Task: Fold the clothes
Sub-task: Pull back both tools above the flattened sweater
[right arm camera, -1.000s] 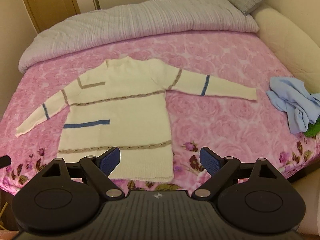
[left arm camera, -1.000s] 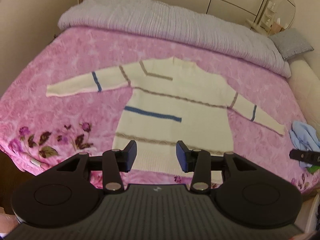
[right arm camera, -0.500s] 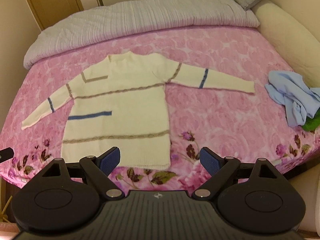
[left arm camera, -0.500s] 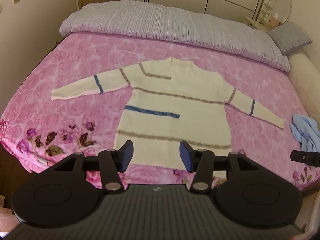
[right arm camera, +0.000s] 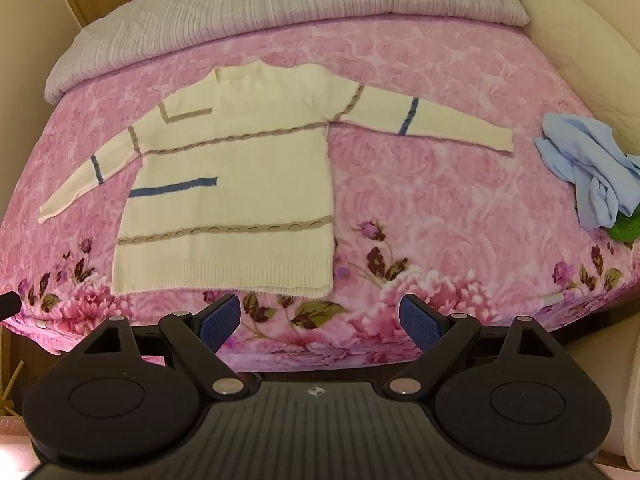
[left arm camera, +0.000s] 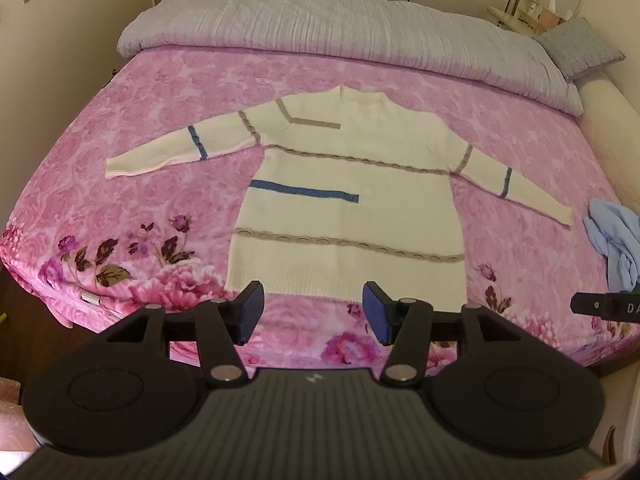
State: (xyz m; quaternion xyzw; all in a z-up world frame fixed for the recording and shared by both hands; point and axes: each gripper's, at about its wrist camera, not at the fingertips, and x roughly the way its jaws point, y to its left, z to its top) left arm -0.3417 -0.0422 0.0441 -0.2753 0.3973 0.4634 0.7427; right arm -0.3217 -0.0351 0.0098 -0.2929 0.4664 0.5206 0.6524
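Note:
A cream sweater (left arm camera: pixel 348 204) with blue and tan stripes lies flat on the pink floral bedspread (left arm camera: pixel 120 184), both sleeves spread out to the sides. The same sweater (right arm camera: pixel 236 184) shows left of centre in the right wrist view. My left gripper (left arm camera: pixel 313 314) hovers over the bed's near edge just short of the sweater's hem; its jaws are opening and nothing is between them. My right gripper (right arm camera: pixel 320 318) stands wide open above the bedspread (right arm camera: pixel 440 200), below the hem's right corner, empty.
A crumpled light blue garment (right arm camera: pixel 588 168) lies at the bed's right side with a green item (right arm camera: pixel 624 230) beside it. A grey quilt (left arm camera: pixel 340 36) covers the far end, with a grey pillow (left arm camera: pixel 580 46) at the right. The other gripper's tip (left arm camera: pixel 604 305) shows at the right edge.
Both views have pulled back from the bed, so the sweater sits farther from the fingertips. The left gripper's jaws have widened. The right gripper's jaws are unchanged.

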